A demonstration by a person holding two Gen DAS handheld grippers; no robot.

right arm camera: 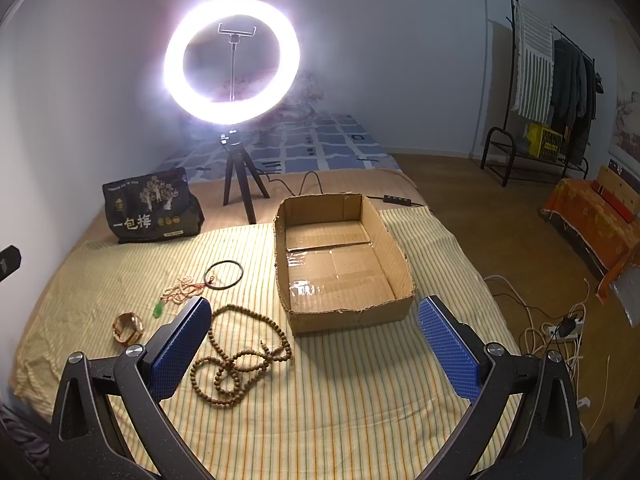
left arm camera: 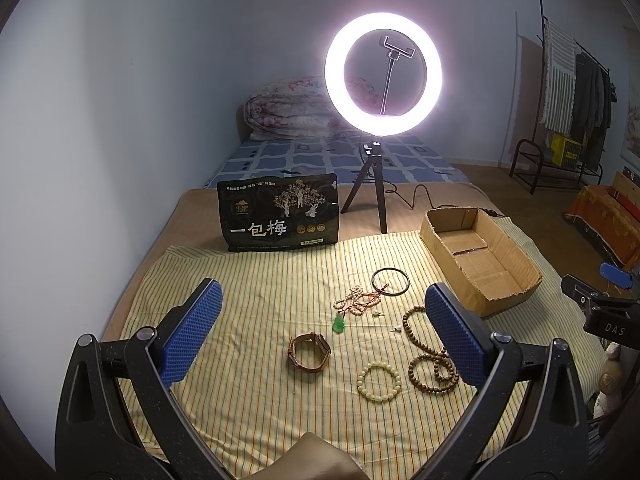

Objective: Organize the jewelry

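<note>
Jewelry lies on a yellow striped cloth (left arm camera: 260,280): a brown-strap watch (left arm camera: 309,352), a white bead bracelet (left arm camera: 379,376), a long brown bead string (left arm camera: 430,356), a green pendant (left arm camera: 339,323) on a tangle of pale beads (left arm camera: 356,300), and a black bangle (left arm camera: 391,281). An open cardboard box (left arm camera: 480,256) stands at the right; it looks empty in the right wrist view (right arm camera: 340,264). My left gripper (left arm camera: 320,308) is open and empty above the watch. My right gripper (right arm camera: 314,324) is open and empty before the box, with the brown beads (right arm camera: 240,356) beside its left finger.
A black snack bag (left arm camera: 280,214) and a lit ring light on a tripod (left arm camera: 382,76) stand behind the cloth. A bed with a folded quilt (left arm camera: 304,108) lies beyond. A clothes rack (right arm camera: 552,80), cables and a power strip (right arm camera: 560,328) are on the floor right.
</note>
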